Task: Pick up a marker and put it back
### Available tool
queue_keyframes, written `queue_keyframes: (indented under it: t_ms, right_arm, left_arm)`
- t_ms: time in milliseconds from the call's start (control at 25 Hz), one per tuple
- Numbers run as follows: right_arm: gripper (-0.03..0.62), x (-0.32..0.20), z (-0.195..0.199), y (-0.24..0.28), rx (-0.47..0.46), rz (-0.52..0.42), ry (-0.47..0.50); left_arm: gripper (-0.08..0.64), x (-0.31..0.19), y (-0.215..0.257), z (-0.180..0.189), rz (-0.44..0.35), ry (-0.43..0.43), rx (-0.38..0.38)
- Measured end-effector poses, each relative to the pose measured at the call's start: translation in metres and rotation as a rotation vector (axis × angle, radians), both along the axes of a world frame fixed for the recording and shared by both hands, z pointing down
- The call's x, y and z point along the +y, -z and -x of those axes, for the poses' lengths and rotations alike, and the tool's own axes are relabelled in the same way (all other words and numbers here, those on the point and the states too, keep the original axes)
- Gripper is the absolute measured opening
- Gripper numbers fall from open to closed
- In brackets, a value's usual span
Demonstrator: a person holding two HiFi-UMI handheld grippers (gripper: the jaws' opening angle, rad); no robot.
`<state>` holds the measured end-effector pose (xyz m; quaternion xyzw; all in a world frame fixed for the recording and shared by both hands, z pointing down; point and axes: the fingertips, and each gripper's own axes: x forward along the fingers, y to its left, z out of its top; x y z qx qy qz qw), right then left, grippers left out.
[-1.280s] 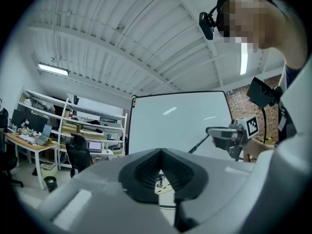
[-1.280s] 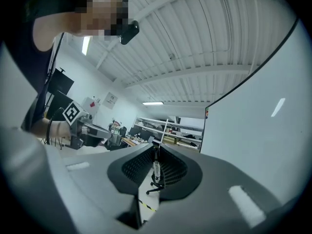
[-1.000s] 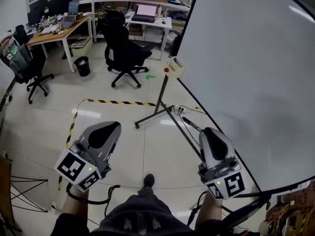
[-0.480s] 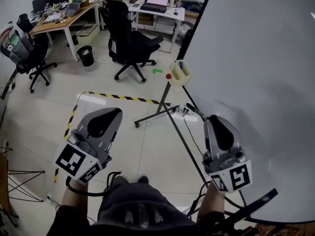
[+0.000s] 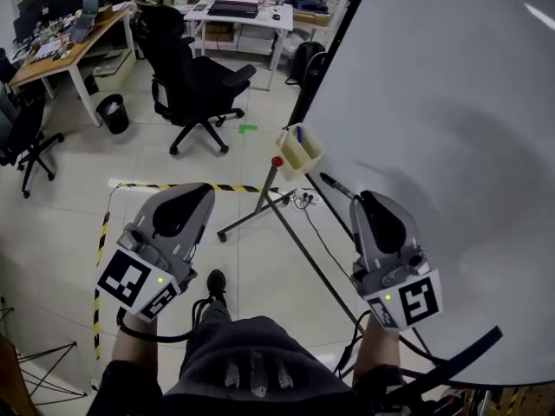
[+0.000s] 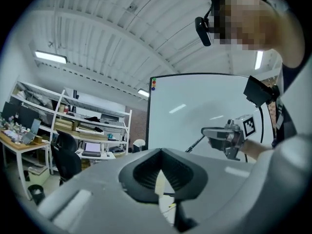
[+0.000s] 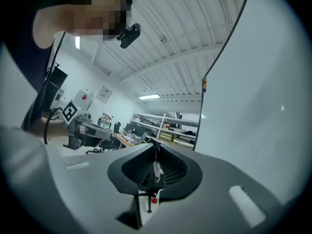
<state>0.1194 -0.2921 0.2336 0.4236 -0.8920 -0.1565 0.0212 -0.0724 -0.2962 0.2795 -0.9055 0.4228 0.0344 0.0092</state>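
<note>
Whiteboard stand [image 5: 299,243] ahead, tray [image 5: 299,152] (cream), chair [image 5: 186,81] beyond

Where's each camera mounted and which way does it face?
Head view: on the person's head, steeply down at whiteboard; legs, left gripper, right gripper with marker show.
Left gripper view: on left gripper, along its fingers toward whiteboard; right gripper, forearm show.
Right gripper view: on right gripper, along its fingers beside whiteboard; left gripper shows.
Shared: all see the whiteboard.

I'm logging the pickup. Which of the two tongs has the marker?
The right tongs: a dark marker sticks out of their tip. The left tongs are shut with nothing between them.
</note>
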Motion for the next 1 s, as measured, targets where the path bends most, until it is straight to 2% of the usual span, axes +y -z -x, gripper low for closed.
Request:
queue_keyframes:
  t_ms: [200,400,640,1000]
  right_arm:
    - [0.040,-0.064,0.027,0.001,0.053,0.021,-0.076]
    - [0.040,-0.117,0.050,-0.017,0.060,0.077,-0.113]
    - [0.041,-0.168,0.045,-0.072,0.072,0.203,-0.166]
    - [0.041,-0.210,0.032,-0.149,0.107,0.365,-0.188]
  left_arm:
    - [0.006,-0.075,0.008,0.024,-0.016,-0.076,0.002]
    - [0.006,-0.137,0.005,0.040,0.012,-0.128,0.021]
    - [0.006,-0.179,-0.015,0.034,0.064,-0.166,0.002]
    - [0.006,-0.219,-0.050,0.016,0.148,-0.184,-0.033]
